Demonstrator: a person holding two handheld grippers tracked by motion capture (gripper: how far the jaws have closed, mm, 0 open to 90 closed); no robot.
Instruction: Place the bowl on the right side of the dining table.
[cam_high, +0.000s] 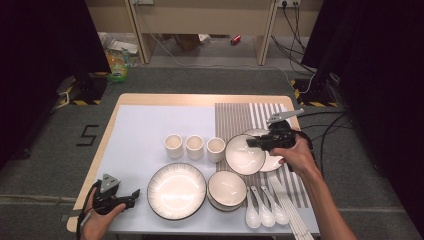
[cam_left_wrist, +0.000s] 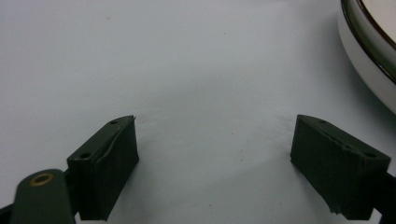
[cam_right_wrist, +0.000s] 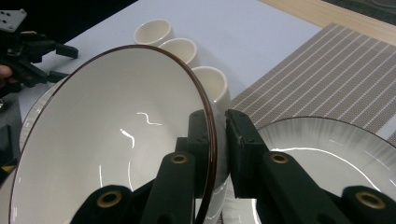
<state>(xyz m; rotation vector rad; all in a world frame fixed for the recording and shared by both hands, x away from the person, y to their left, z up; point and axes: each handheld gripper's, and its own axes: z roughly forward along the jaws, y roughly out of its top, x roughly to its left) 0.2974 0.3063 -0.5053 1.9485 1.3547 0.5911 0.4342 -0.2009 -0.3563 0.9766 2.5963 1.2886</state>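
Right gripper (cam_right_wrist: 217, 154) fingers clamp a tilted bowl's (cam_right_wrist: 116, 140) rim beside three cups (cam_right_wrist: 180, 46); left gripper (cam_left_wrist: 215, 158) fingers apart.

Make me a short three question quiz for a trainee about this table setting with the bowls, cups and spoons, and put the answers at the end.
1. True or false: the right gripper is shut on the rim of a bowl.
2. How many cups stand in the row on the table, left of the held bowl? A) two B) three C) five
3. What lies between the jaws of the left gripper?

Key
1. True: one jaw sits inside the rim and one outside, and the bowl is tilted above a plate.
2. B, three.
3. Nothing: the jaws stand apart over the bare white table, beside the large plate.
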